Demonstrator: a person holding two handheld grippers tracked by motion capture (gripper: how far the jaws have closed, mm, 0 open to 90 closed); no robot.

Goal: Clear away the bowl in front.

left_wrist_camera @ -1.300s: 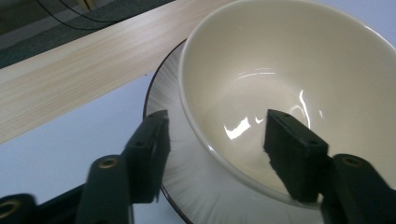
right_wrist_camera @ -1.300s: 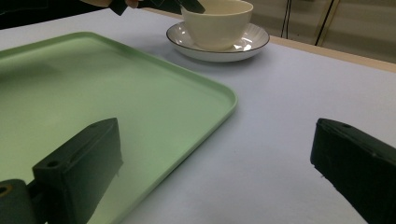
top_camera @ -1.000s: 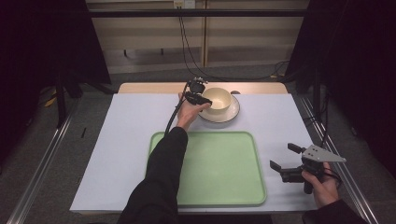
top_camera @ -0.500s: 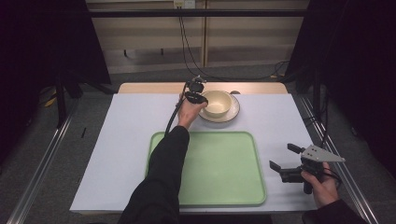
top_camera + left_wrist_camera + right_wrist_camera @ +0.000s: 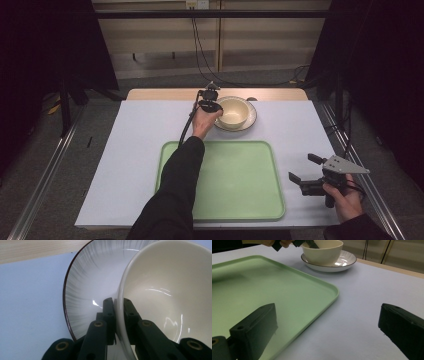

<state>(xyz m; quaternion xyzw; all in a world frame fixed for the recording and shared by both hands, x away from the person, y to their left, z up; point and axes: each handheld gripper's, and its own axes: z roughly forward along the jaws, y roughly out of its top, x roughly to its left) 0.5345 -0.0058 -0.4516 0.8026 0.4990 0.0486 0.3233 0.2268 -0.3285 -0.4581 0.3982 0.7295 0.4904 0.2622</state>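
A cream bowl (image 5: 235, 112) stands on a white plate with a dark rim (image 5: 251, 120) at the far middle of the table. My left gripper (image 5: 215, 106) reaches to the bowl's left side. In the left gripper view its jaws (image 5: 119, 301) have just been closing and now pinch the bowl's rim (image 5: 162, 285), one jaw inside and one outside over the plate (image 5: 92, 277). My right gripper (image 5: 301, 167) hovers open and empty at the near right, beside the green tray (image 5: 220, 145). The right gripper view shows the open gripper (image 5: 327, 322) facing the tray (image 5: 262, 290), bowl (image 5: 322, 253) and plate (image 5: 345, 262).
A pale sheet (image 5: 125, 150) covers the table, with a wooden strip (image 5: 165, 94) showing at the far edge. The green tray lies empty at the near middle. Cables (image 5: 202, 50) hang behind the table, and metal rails (image 5: 45, 170) run along both sides.
The left gripper's jaws have come together on the bowl's rim. Both hands have stayed where they were, and the bowl and plate have not shifted.
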